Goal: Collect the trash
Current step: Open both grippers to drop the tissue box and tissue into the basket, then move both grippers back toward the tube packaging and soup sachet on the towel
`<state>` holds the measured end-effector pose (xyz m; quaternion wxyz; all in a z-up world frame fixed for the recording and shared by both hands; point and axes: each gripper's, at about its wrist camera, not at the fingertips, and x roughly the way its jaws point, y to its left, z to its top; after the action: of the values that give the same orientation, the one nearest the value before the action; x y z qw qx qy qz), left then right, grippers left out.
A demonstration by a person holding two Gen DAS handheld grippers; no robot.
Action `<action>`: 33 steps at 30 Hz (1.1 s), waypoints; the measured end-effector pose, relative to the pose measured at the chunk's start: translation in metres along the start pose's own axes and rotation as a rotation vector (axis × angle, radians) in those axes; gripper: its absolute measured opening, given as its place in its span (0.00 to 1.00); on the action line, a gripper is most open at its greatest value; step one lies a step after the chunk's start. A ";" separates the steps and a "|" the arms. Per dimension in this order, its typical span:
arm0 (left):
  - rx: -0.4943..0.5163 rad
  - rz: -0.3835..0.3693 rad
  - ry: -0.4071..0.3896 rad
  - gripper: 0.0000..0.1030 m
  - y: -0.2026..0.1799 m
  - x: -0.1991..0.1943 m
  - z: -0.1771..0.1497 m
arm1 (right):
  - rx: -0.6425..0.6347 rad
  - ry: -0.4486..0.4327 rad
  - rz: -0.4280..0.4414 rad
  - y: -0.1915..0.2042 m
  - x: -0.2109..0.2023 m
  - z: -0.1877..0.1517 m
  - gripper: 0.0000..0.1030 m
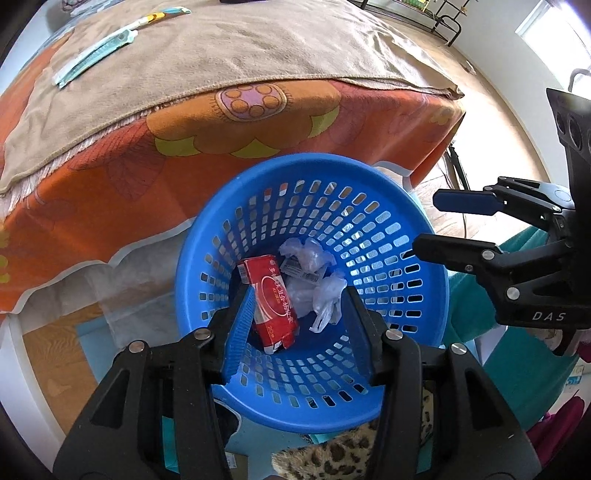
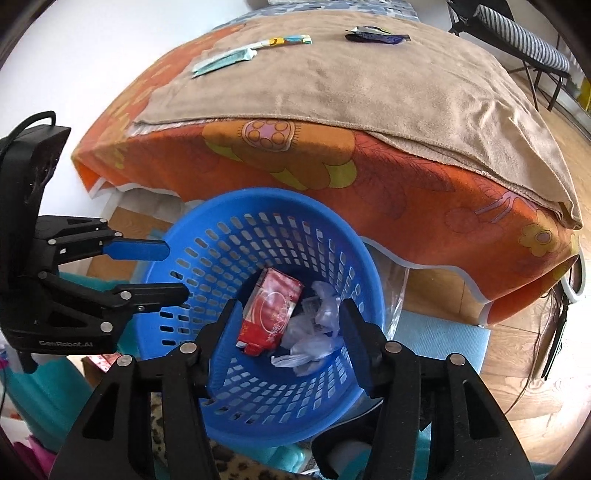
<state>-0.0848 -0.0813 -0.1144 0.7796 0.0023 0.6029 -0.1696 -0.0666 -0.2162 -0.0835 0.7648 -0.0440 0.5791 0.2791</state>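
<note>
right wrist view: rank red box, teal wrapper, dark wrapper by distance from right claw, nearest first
1. red box: in the blue basket, just below the open right claw.
2. teal wrapper: far left on the tan blanket.
3. dark wrapper: far edge, right of the teal wrapper.

Bright daylight, sharp focus, strong fisheye edge distortion.

Blue slotted basket [image 1: 417, 254]; red carton [image 1: 271, 301], white plastic [image 1: 314, 280] inside. Orange floral cloth [image 2: 406, 192] under tan blanket [image 2: 369, 81]. Teal wrapper [image 2: 225, 61], dark wrapper [image 2: 376, 37].
</note>
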 end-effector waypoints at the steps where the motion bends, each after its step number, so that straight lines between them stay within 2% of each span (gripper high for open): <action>1: -0.003 -0.001 -0.001 0.48 0.001 -0.001 0.001 | 0.001 -0.010 -0.006 0.000 0.000 0.001 0.52; 11: -0.032 -0.012 -0.023 0.48 0.009 -0.017 0.018 | 0.051 -0.039 -0.028 -0.015 -0.011 0.019 0.53; 16: -0.018 0.015 -0.041 0.48 0.015 -0.027 0.035 | 0.024 -0.059 -0.053 -0.017 -0.020 0.038 0.53; 20: -0.009 0.033 -0.059 0.48 0.023 -0.037 0.049 | 0.033 -0.082 -0.031 -0.022 -0.026 0.059 0.59; 25: -0.029 0.026 -0.074 0.48 0.043 -0.048 0.073 | 0.039 -0.153 0.000 -0.028 -0.036 0.087 0.60; 33: -0.086 0.021 -0.109 0.48 0.078 -0.054 0.116 | 0.036 -0.274 0.000 -0.044 -0.044 0.143 0.60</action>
<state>0.0335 -0.0174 -0.0478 0.8125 -0.0342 0.5661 -0.1350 0.0702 -0.2132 -0.0082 0.8373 0.0084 0.4741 0.2721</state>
